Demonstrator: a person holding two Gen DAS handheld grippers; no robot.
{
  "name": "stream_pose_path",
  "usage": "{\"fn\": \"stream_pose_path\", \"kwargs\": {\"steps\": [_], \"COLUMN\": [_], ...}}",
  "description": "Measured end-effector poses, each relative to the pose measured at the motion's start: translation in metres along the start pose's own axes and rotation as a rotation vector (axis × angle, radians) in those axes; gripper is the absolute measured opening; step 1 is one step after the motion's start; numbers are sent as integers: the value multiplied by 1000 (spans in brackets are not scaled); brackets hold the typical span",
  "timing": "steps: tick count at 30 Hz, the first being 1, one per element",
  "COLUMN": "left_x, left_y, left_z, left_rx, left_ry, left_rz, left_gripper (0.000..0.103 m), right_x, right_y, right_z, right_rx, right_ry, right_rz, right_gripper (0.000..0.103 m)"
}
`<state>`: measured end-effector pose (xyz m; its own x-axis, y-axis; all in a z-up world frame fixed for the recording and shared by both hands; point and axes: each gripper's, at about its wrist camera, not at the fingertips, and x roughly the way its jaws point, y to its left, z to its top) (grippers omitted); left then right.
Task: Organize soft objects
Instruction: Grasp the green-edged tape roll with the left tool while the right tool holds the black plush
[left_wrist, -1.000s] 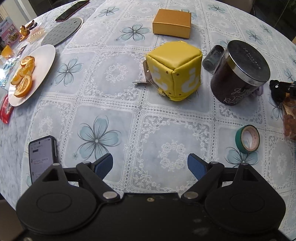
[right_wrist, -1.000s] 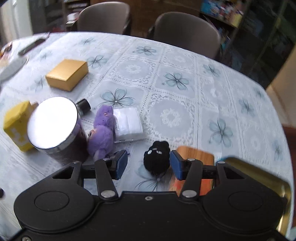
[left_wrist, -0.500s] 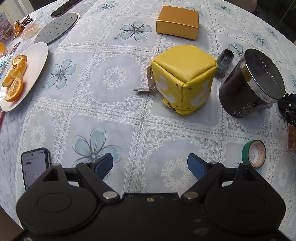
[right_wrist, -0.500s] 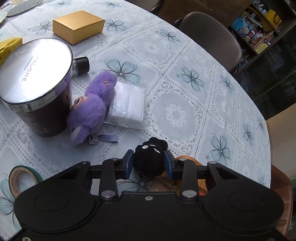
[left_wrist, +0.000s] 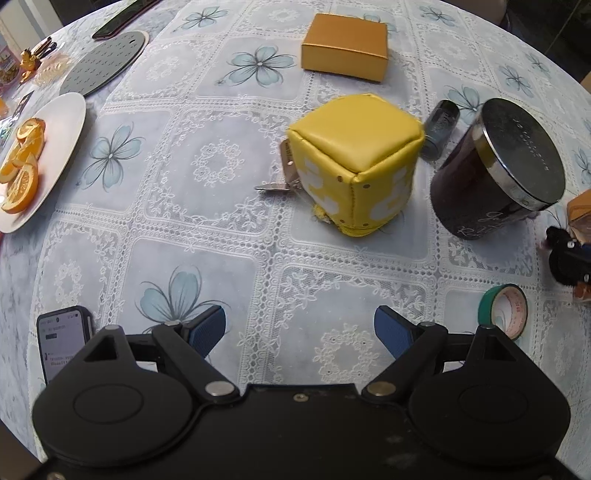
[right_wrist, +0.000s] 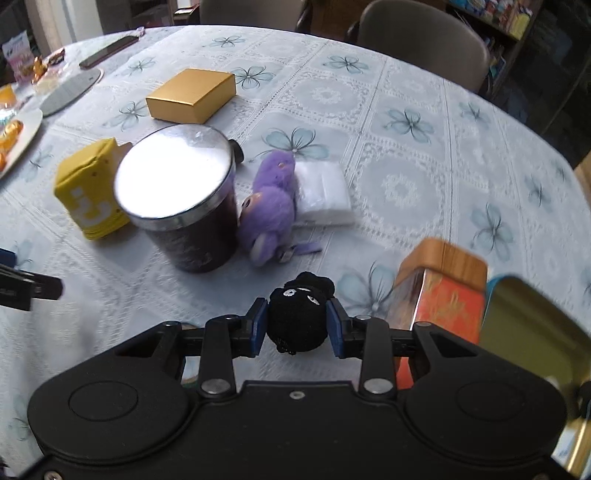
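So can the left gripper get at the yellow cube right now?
Probably yes: the left gripper is open and empty, and only bare tablecloth lies between it and the yellow cube.

A small black plush ball (right_wrist: 297, 319) with white eyes sits low in the frame's centre. A purple plush toy (right_wrist: 271, 205) lies on its side mid-frame. A yellow soft cube (left_wrist: 354, 168) with white markings stands upright at centre-right.
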<state>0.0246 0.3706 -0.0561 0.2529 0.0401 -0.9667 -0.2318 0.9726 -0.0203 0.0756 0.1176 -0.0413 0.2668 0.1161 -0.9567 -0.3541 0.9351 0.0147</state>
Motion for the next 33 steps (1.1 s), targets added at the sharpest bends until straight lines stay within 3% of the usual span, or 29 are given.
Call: {"fn": "stream_pose_path", "kwargs": {"steps": [15, 20, 33], "left_x": [-6, -1, 31], "left_y": [-93, -121, -160], "left_z": [-14, -8, -11], "left_rx": [224, 221, 263], "left_ry": [-66, -59, -3], "left_rz": [-128, -173, -111], "left_gripper": [87, 87, 87], "right_x": [-28, -34, -22], "right_y": [-23, -31, -35], "right_z": [-45, -60, -93], "right_rx": [159, 184, 216], "right_ry": [23, 23, 37], "right_rz": [53, 68, 72], "right_gripper": [36, 36, 40]}}
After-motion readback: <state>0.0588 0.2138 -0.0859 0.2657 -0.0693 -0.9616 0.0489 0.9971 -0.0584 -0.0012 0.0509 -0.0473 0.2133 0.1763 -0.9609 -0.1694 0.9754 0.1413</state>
